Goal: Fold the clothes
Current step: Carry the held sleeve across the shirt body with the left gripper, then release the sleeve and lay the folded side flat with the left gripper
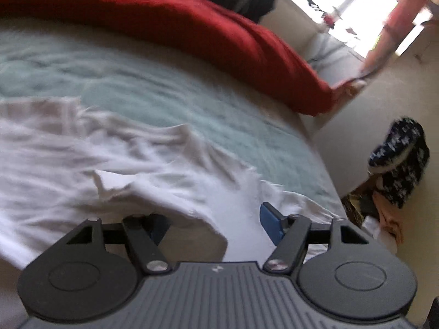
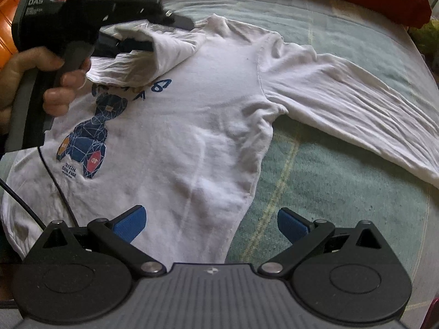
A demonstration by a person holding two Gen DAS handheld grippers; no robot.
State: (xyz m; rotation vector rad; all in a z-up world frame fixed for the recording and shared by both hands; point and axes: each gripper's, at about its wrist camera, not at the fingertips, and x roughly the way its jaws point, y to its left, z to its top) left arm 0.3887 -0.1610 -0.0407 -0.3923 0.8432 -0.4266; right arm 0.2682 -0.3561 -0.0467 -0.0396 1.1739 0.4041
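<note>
Sleeve fold under way on the bed.
Our left gripper stands wide around the shirt sleeve; right gripper wide, empty. The fold may flop open.

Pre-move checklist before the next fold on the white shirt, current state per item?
1. White shirt lies print side up on the bed cover: ok.
2. Right sleeve spread out flat, not yet folded in: ok.
3. Other sleeve folded over the chest by the left gripper: ok.
4. Left gripper free of cloth: cannot tell; fabric drapes over its fingers.
5. Right gripper open, nothing between its pads, hovering over the hem: ok.
6. Black cable off the shirt: not ok; it runs across the lower corner.
</note>
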